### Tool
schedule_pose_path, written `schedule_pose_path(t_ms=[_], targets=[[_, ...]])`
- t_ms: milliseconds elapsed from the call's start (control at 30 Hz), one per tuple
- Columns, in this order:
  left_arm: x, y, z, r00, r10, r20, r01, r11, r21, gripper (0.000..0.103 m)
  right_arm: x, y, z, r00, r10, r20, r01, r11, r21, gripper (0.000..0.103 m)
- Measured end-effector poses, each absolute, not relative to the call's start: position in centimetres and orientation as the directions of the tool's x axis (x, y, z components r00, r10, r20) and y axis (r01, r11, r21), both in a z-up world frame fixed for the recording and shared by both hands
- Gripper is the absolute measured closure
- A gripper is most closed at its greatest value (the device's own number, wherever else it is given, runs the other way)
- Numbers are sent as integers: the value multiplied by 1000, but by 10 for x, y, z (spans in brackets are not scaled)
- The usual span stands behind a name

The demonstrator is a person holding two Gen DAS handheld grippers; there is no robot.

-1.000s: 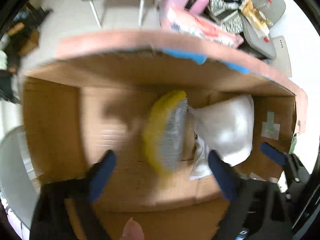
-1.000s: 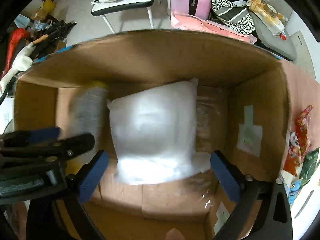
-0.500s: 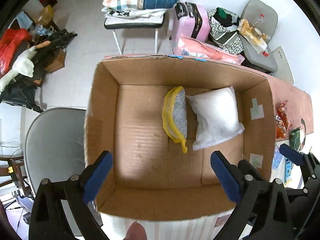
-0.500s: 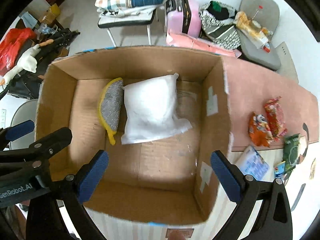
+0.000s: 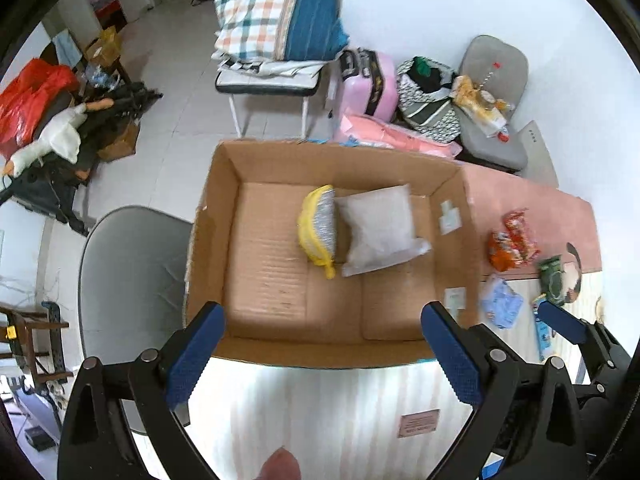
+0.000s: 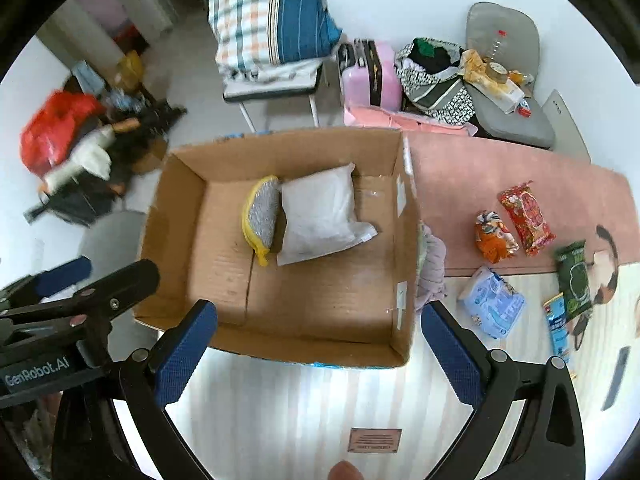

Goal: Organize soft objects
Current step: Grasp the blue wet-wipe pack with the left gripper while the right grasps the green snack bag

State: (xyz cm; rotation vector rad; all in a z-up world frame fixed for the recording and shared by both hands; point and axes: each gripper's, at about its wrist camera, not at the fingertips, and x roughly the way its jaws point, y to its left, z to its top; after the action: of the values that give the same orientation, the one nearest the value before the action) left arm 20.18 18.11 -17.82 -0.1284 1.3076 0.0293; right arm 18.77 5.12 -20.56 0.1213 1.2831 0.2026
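Observation:
An open cardboard box (image 5: 208, 248) (image 6: 404, 240) stands on the table. Inside it lie a yellow-edged grey sponge pad (image 5: 318, 228) (image 6: 262, 214) and a white soft packet (image 5: 380, 228) (image 6: 320, 216), side by side. My left gripper (image 5: 322, 352) is open and empty, held above the box's near edge. My right gripper (image 6: 316, 354) is open and empty, also above the near edge. A pinkish cloth (image 6: 432, 268) lies against the box's right wall outside.
Snack packets (image 6: 516, 220), a blue tissue pack (image 6: 492, 304) and a green packet (image 6: 574, 276) lie on the table right of the box. A grey chair (image 5: 132, 272) stands left. A chair with bedding (image 5: 276, 20), a pink suitcase (image 6: 372, 80) and bags stand behind.
Both grippers have pulled up and back out of the box, which now looks smaller. The sponge pad and white packet stay on the box floor.

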Motion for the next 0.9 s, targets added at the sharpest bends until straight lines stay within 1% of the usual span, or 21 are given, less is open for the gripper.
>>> schedule_pose_path(t_ms=[167, 267, 333, 467, 533, 567, 600, 667, 800, 900], targets=[[210, 109, -162, 276, -81, -958, 0, 996, -85, 3, 181, -25, -195, 286, 191, -939, -1, 980, 200, 0], [220, 64, -172, 236, -123, -964, 13, 992, -124, 3, 183, -92, -198, 277, 130, -952, 70, 985, 155, 0], [227, 31, -191, 177, -167, -970, -2, 985, -170, 3, 187, -146, -207, 255, 64, -965, 116, 989, 96, 0], [244, -40, -258, -28, -279, -960, -86, 957, -276, 3, 200, -238, -240, 176, -50, -983, 183, 983, -17, 0], [250, -67, -296, -122, -344, -931, -156, 933, -324, 4, 208, -278, -263, 129, -63, -990, 203, 979, -35, 0], [253, -78, -316, -161, -377, -912, -207, 916, -343, 7, 212, -292, -272, 112, -63, -992, 207, 978, -39, 0], [256, -86, -335, -190, -387, -902, -253, 907, -336, 10, 217, -313, -288, 79, -68, -994, 212, 976, -50, 0], [263, -97, -369, -236, -399, -886, -340, 888, -309, 11, 223, -339, -310, 41, -67, -997, 209, 976, -57, 0], [273, -106, -410, -279, -427, -860, -456, 847, -273, 11, 234, -363, -348, -18, -44, -999, 207, 977, -47, 0], [280, -109, -428, -294, -425, -856, -507, 829, -238, 11, 243, -368, -371, -52, -14, -999, 202, 979, -24, 0]])
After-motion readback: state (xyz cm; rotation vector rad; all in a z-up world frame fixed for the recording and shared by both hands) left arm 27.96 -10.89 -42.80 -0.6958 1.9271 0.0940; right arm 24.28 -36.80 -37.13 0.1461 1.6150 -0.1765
